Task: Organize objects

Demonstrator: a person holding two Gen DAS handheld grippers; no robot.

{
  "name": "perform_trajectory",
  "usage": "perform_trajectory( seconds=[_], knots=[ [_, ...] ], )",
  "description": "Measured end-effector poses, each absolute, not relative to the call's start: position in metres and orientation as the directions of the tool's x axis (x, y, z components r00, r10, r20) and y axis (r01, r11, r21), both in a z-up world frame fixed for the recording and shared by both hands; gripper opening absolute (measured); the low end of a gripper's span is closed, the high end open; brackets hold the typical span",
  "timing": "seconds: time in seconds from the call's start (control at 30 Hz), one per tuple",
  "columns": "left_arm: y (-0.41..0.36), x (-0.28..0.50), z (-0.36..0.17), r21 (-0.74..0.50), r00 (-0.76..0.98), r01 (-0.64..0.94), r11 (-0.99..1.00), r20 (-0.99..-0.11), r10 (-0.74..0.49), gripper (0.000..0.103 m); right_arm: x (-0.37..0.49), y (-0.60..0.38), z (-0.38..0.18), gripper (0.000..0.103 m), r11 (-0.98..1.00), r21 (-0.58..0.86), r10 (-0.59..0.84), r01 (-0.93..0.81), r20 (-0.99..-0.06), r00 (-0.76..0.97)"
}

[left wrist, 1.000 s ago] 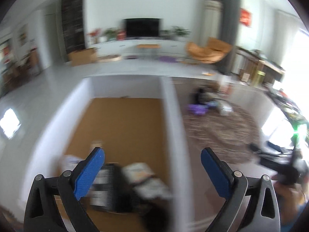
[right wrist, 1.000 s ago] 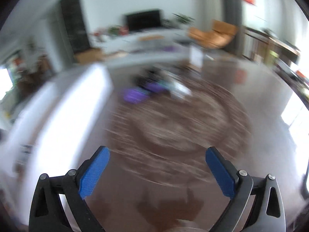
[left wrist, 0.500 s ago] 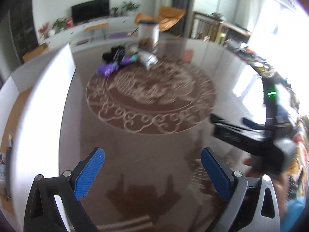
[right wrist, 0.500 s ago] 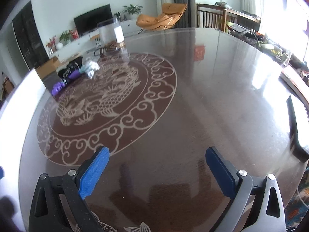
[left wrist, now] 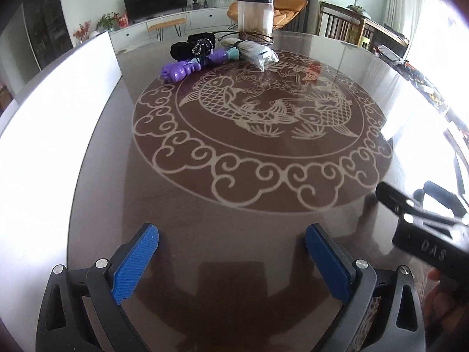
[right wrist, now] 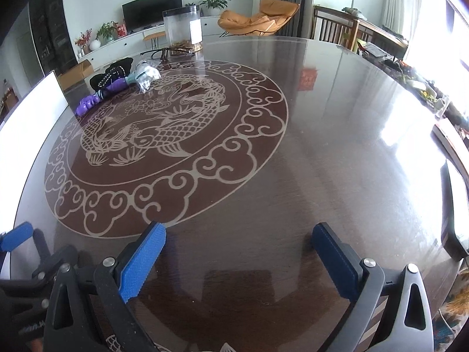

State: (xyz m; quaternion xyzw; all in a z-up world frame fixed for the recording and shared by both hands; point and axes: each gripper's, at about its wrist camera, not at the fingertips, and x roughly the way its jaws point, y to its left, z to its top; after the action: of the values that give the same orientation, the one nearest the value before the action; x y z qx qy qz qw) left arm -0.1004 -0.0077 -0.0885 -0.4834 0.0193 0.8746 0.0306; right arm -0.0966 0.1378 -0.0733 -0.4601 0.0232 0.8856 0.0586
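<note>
A small pile of objects lies at the far side of the round table (left wrist: 234, 211): a purple toy (left wrist: 178, 71), a black pouch (left wrist: 193, 46), a clear plastic bag with grey contents (left wrist: 258, 50). The pile also shows in the right wrist view: the purple toy (right wrist: 88, 103), the black pouch (right wrist: 112, 73), the bag (right wrist: 146, 75). My left gripper (left wrist: 231, 243) is open and empty over the near table edge. My right gripper (right wrist: 239, 246) is open and empty, to the right of the left one.
A tall clear jar (left wrist: 255, 14) stands behind the pile, also in the right wrist view (right wrist: 183, 28). A white box wall (left wrist: 58, 94) runs along the table's left. A dark flat device (right wrist: 453, 211) lies at the right edge. Chairs stand beyond the table.
Both grippers have swung right, away from the white box with items in it, and now face the table's middle and the far pile. Both stay open.
</note>
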Motion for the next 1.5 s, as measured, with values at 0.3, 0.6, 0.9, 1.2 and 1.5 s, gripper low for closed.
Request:
perform_trajectory(
  seconds=[0.3,0.6,0.9,1.2,1.5],
  knots=[
    [-0.010,-0.127,-0.090,0.005,-0.552,-0.041,-0.999,-0.833,0.018,0.103,-0.097,0.137,-0.073,0.103,-0.992,-0.013,0.082,-0.124,-0.819,-0.568],
    [-0.025,-0.140,-0.091,0.000,-0.580,0.053,-0.999,-0.814,-0.031,0.103,-0.097,0.137,-0.073,0.103,-0.992,-0.013,0.082,-0.124,-0.819,-0.568],
    [-0.025,-0.140,-0.091,0.001,-0.579,0.053,-0.999,-0.815,-0.032,0.103,-0.097,0.137,-0.073,0.103,-0.992,-0.013,0.082,-0.124,-0.819,-0.568],
    [-0.025,-0.140,-0.091,0.001,-0.579,0.053,-0.999,-0.815,-0.032,0.103,-0.097,0.137,-0.073,0.103,-0.992,-0.013,0.082,-0.124,-0.819,-0.568],
    [-0.025,-0.141,-0.091,0.001,-0.579,0.053,-0.999,-0.815,-0.032,0.103,-0.097,0.137,-0.074,0.103,-0.992,-0.013,0.082,-0.124,-0.819,-0.568]
  ],
)
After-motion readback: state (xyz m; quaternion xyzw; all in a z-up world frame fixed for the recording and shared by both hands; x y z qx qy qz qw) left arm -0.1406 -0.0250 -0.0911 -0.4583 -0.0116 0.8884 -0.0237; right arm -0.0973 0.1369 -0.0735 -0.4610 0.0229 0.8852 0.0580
